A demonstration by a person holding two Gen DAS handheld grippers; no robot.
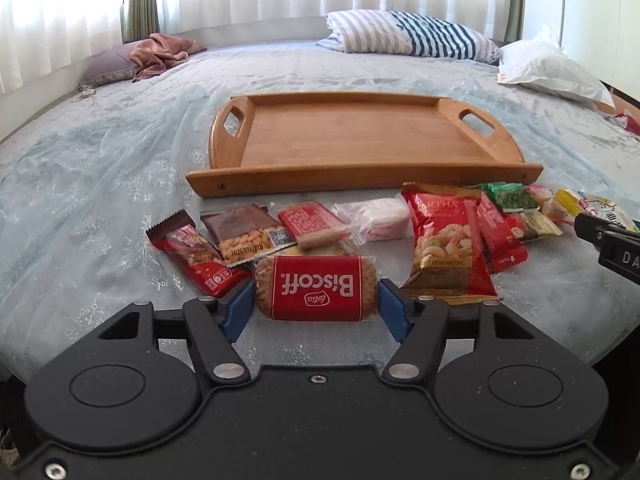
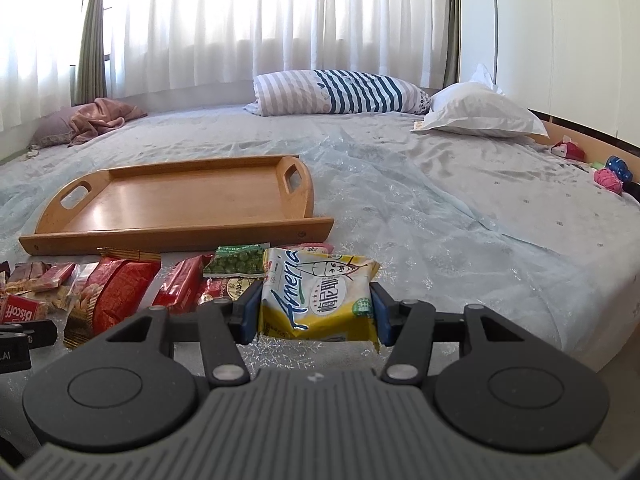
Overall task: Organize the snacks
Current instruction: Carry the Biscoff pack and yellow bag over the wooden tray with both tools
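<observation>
- So far the tray (image 1: 360, 136) holds nothing; every snack lies on the bed (image 1: 100, 200) in a row just in front of it, so the sorting has, I judge, barely begun.
- The left gripper (image 1: 316, 304) straddles the Biscoff pack (image 1: 316, 292). Its blue pads (image 1: 240, 308) sit at the wrapper's two ends, but I cannot tell whether they press on it; the pack looks to lie on the sheet.
- The right gripper (image 2: 316, 312) is clamped on the yellow pack (image 2: 316, 292), both pads against its sides and its near edge clear of the sheet.
- Left to do: carry both packs to the tray, then the rest of the row.
- Count, left wrist view: one tray, two grippers, about eleven packs. Left group: a brown-red bar (image 1: 192, 256), a peanut bag (image 1: 244, 236), a red wafer (image 1: 312, 224), a white-pink pack (image 1: 376, 220) and the Biscoff.
- Right group: a large red nut bag (image 1: 448, 240), a red stick (image 1: 500, 240), a green pea pack (image 1: 510, 196), and some half-hidden ones I cannot count surely.
</observation>
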